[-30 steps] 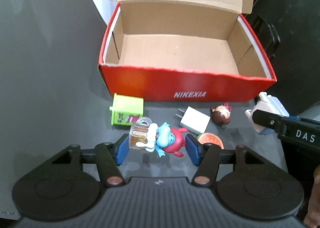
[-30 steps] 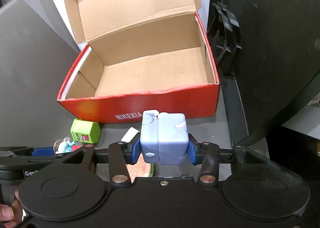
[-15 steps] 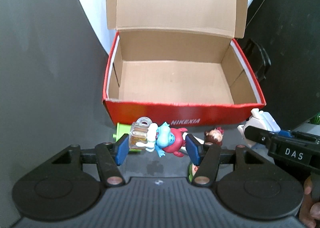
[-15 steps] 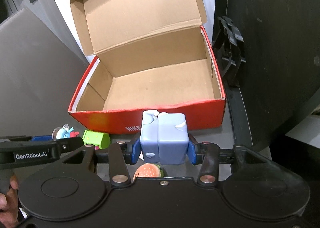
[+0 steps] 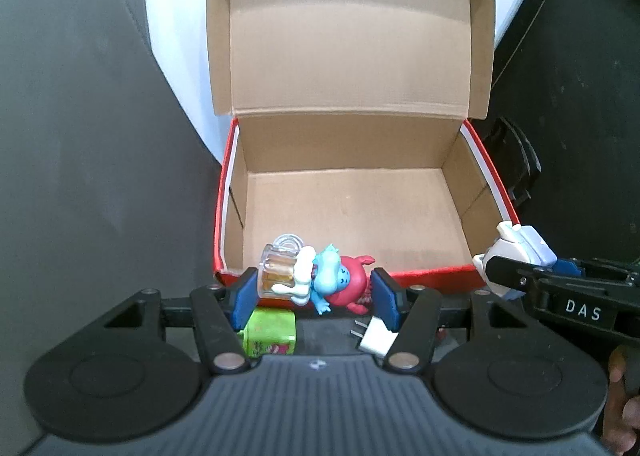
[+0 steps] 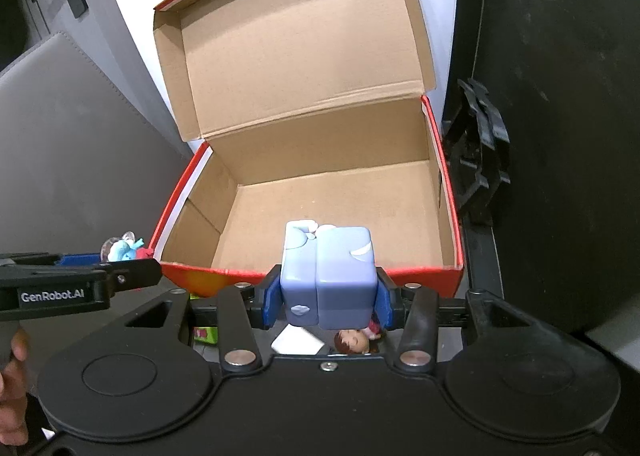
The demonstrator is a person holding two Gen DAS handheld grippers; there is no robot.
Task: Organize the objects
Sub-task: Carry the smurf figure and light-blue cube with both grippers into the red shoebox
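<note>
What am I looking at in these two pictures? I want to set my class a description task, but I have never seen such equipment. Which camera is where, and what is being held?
No robot is here: a person holds a hand tool with two jaws in each hand. Each tool carries a wide-angle camera looking forward along its jaws, so the black shapes at the bottom are the tool itself.

The left tool's picture shows the left gripper shut on a blue toy figure in red, holding a clear mug. The right tool's picture shows the right gripper shut on a pale blue block toy.

Both hang at the near edge of an open red shoe box, whose cardboard inside shows nothing in it. On the dark surface below lie a green box, a white plug charger and a small doll.
</note>
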